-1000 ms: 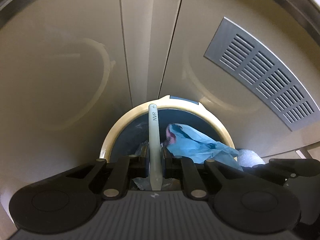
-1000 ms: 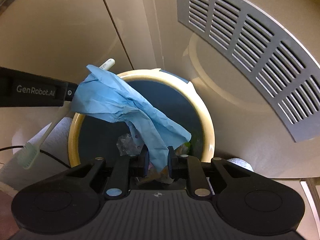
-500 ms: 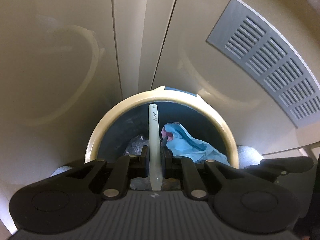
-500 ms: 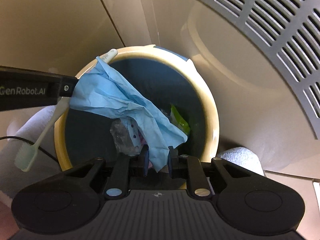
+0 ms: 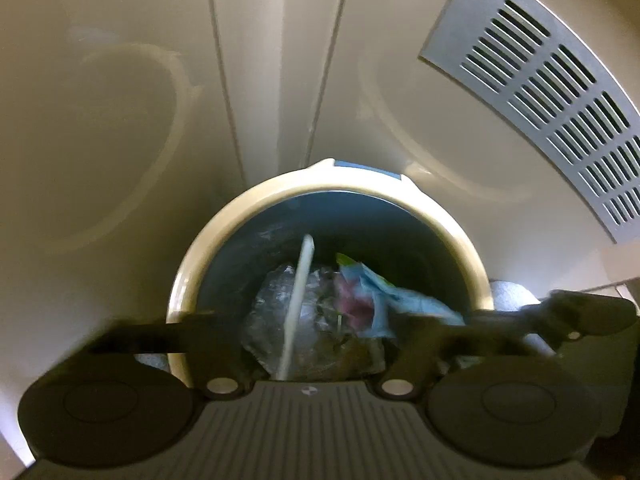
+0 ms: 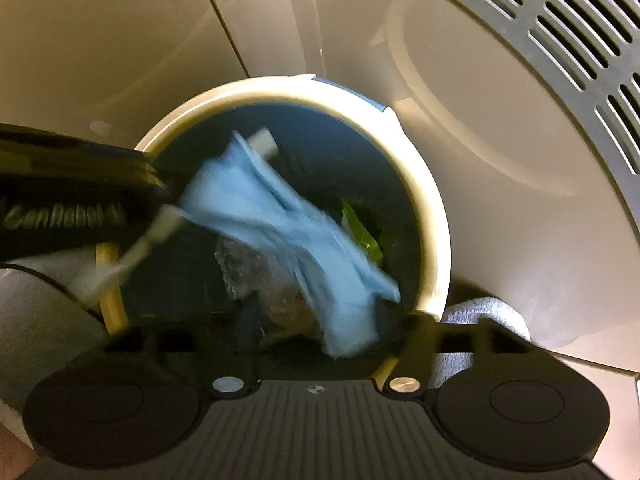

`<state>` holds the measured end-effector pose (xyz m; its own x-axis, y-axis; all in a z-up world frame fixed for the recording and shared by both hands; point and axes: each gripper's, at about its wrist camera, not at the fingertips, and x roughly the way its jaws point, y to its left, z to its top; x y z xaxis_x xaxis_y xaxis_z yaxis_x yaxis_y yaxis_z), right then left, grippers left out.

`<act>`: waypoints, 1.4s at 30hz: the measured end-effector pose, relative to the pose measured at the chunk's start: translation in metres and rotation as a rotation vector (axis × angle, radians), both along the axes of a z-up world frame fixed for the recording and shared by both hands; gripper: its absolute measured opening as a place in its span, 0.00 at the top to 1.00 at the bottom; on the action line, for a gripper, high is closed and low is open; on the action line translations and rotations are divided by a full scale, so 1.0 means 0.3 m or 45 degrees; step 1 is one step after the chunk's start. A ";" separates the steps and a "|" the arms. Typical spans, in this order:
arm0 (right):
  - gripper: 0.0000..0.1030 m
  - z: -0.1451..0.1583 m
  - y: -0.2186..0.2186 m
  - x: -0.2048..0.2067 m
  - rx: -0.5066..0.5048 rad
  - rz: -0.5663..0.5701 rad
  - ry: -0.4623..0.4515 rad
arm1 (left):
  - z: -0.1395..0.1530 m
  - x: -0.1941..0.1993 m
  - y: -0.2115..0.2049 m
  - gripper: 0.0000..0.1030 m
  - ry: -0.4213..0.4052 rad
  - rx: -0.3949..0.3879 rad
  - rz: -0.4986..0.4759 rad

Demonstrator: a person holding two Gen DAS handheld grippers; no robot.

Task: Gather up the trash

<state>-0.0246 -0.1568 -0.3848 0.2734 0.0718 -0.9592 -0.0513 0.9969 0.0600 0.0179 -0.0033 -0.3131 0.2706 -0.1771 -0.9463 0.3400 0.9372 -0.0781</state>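
Crowding the bin, clear wrap, green scrap, grey vent beyond.

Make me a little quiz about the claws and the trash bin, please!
1. True or false: the left claw is clamped on the toothbrush.
2. What colour is the tissue dropping from the right claw?
3. The bin rim is: A red, B cream, C black.

Key: 1 false, both claws have just been opening and grip nothing. 2 blue. 3 B.
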 end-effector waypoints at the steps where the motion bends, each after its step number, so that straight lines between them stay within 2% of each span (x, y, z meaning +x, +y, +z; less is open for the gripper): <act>1: 0.26 0.008 0.001 -0.005 -0.005 0.007 -0.012 | 0.012 -0.008 0.008 0.01 -0.034 -0.015 0.012; 5: 0.24 0.058 -0.002 -0.036 -0.052 0.012 -0.052 | 0.040 -0.018 0.007 0.00 -0.034 0.014 -0.014; 10: 0.23 0.186 -0.021 -0.104 -0.001 0.000 -0.136 | 0.113 -0.061 0.038 0.00 -0.042 0.026 -0.018; 16: 0.18 0.316 0.002 -0.210 0.003 0.013 -0.274 | 0.228 -0.168 0.080 0.00 -0.158 0.018 -0.038; 23: 0.18 0.373 0.046 -0.284 -0.050 0.064 -0.374 | 0.314 -0.278 0.096 0.00 -0.271 0.051 -0.104; 31: 0.18 0.434 0.064 -0.366 -0.096 0.102 -0.466 | 0.386 -0.350 0.117 0.00 -0.369 0.044 -0.091; 42: 0.18 0.459 0.083 -0.399 -0.136 0.126 -0.512 | 0.418 -0.368 0.158 0.00 -0.407 0.026 -0.047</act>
